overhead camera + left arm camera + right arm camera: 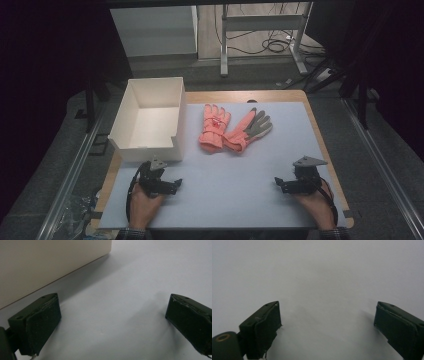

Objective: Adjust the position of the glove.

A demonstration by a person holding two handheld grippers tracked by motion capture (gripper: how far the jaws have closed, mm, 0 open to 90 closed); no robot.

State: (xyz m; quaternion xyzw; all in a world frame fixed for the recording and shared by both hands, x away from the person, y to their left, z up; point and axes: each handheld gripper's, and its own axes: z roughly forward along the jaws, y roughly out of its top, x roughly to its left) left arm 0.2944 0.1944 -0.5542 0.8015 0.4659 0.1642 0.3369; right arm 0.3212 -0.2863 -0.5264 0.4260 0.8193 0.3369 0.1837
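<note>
Two orange-pink gloves lie on the pale mat near its far middle: one glove (214, 127) back up, the other glove (250, 130) palm up with a grey palm, their cuffs touching. A white open box (150, 117) stands at the mat's left. My left gripper (177, 183) rests near the front left, just in front of the box, jaws wide apart over bare mat (112, 315); the box wall (45, 262) is close ahead of it. My right gripper (278, 182) sits at the front right, open too, nothing between its jaws (327, 322).
The mat (230, 190) covers a wooden table (320, 135) edged by metal rails. Behind the table stand a white cabinet (155, 30) and a desk frame (260, 25) with cables on the floor. Bare mat lies between the two grippers.
</note>
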